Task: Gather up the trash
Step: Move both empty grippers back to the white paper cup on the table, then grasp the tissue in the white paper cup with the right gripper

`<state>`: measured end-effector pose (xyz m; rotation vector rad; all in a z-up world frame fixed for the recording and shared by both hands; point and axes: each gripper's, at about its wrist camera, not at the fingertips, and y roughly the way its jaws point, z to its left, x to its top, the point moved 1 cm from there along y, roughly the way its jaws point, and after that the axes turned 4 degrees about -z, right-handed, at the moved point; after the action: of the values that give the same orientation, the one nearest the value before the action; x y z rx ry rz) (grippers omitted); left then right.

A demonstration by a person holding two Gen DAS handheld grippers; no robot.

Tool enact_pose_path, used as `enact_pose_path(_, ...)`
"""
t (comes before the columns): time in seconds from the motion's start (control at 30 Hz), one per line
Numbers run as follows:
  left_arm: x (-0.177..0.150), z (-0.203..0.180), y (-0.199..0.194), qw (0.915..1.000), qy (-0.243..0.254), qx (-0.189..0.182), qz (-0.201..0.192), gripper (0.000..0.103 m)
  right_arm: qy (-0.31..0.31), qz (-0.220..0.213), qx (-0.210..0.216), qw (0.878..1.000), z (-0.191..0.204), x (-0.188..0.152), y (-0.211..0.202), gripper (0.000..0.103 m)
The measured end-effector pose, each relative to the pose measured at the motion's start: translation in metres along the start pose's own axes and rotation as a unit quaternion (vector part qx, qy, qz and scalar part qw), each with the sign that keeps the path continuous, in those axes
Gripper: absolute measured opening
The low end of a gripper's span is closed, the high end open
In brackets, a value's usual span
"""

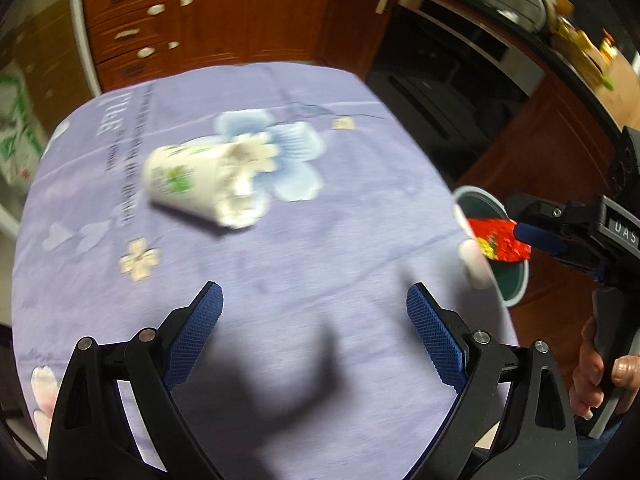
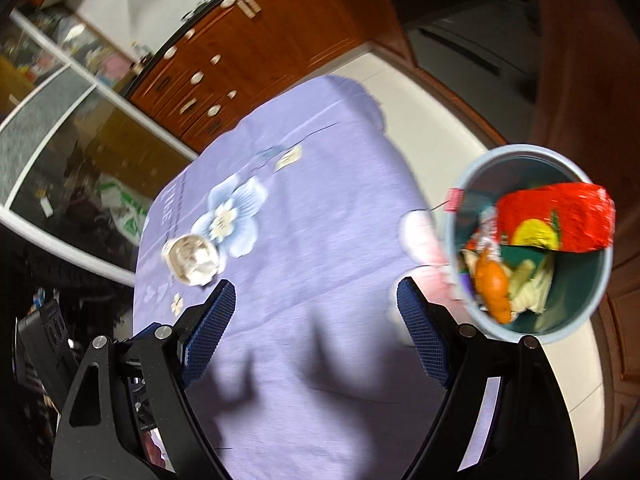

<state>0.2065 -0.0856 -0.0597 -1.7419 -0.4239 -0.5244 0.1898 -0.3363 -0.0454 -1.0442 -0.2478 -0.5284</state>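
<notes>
Trash: a red wrapper (image 2: 560, 218) hangs at the mouth of the pale blue bin (image 2: 600, 284), clear of the right hand-held gripper (image 2: 316, 308), whose jaws stand wide apart and empty. Inside the bin lie an orange scrap (image 2: 494, 284) and pale peelings. The left hand-held gripper (image 1: 314, 308) is also wide open, empty, above the lilac-clothed table (image 1: 320, 240). A paper cup (image 1: 188, 178) stuffed with crumpled tissue lies tipped there.
</notes>
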Motion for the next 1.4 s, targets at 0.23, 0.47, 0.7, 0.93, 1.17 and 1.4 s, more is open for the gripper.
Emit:
enact_pose_path(0.23,0.000,0.067,-0.002,0.9986,-0.044,0.027,-0.009,0.093,-0.040,0.029,0.026,0.998,0.053,-0.004,0.039,0.061)
enact_pose_path(0.47,0.010,0.118,0.009,0.9969,-0.062,0.048,-0.008,0.093,-0.066,0.067,0.075,0.993,0.096,0.001,0.091,0.037)
enact_pose_path(0.7,0.028,0.134,0.032,0.9981,-0.037,0.050,-0.002,0.093,-0.054,0.112,0.126,0.984,0.117,0.008,0.143,0.034)
enact_pose_path(0.93,0.047,0.134,0.054,0.9991,0.010,0.040,-0.009,0.093,-0.056,0.125,0.159,0.978,0.126,0.015,0.172,0.034)
enact_pose_path(1.17,0.052,0.121,0.069,0.9984,0.052,0.023,-0.001,0.092,-0.056,0.135,0.180,0.973,0.132,0.019,0.196,0.034)
enact_pose_path(1.4,0.051,0.118,0.075,0.9977,0.065,0.019,0.005,0.090,-0.057,0.152,0.209,0.964,0.144,0.014,0.222,0.031)
